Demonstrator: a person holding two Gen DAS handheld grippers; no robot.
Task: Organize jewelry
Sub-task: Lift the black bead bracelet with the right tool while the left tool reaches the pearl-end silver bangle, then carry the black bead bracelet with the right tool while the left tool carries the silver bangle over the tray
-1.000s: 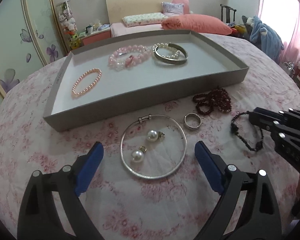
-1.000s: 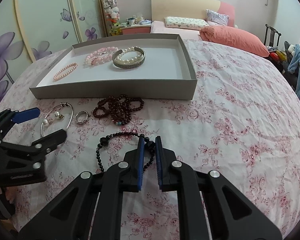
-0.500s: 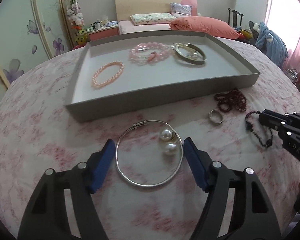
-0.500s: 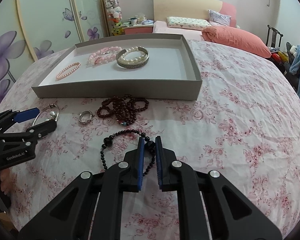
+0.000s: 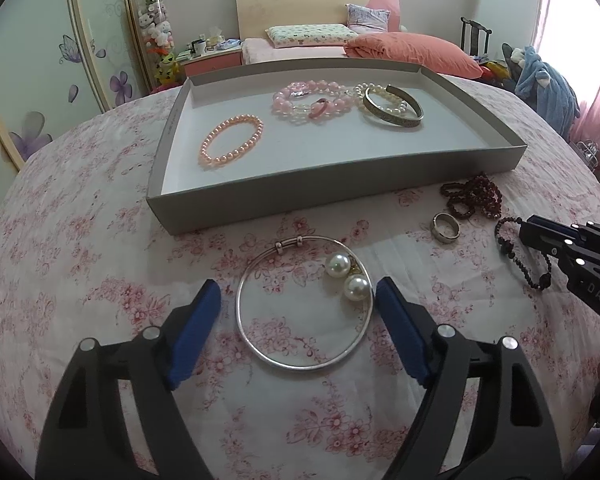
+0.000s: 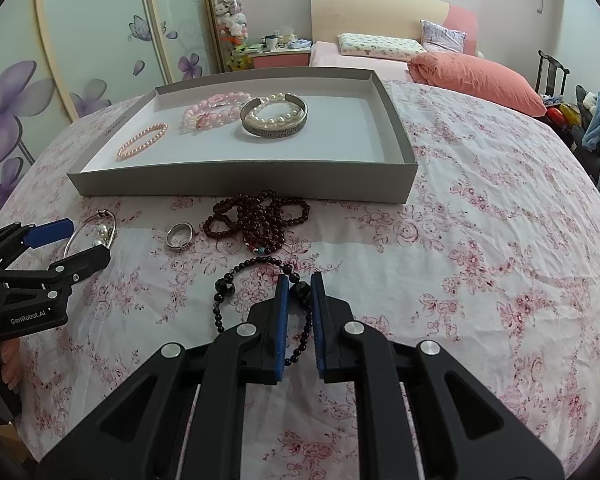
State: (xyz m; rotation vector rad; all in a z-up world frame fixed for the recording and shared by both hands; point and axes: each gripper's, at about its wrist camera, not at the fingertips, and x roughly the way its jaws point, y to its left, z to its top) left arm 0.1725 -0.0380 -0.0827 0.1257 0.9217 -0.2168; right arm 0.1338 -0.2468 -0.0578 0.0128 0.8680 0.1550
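Observation:
A grey tray holds a peach bead bracelet, a pink bead bracelet and a metal cuff with pearls. On the floral cloth lie a silver bangle with two pearl earrings, a silver ring, dark red beads and a black bead bracelet. My left gripper is open, its fingers either side of the bangle. My right gripper is shut on the black bracelet's right strand.
The round table's edge curves close on the left and front. A bed with pillows stands behind the tray, and wardrobe doors with flower prints are at the left. The tray's right half is bare.
My left gripper has moved left and lower, so the bangle and pearls now sit between its open fingers. My right gripper has stayed closed on the black bracelet.

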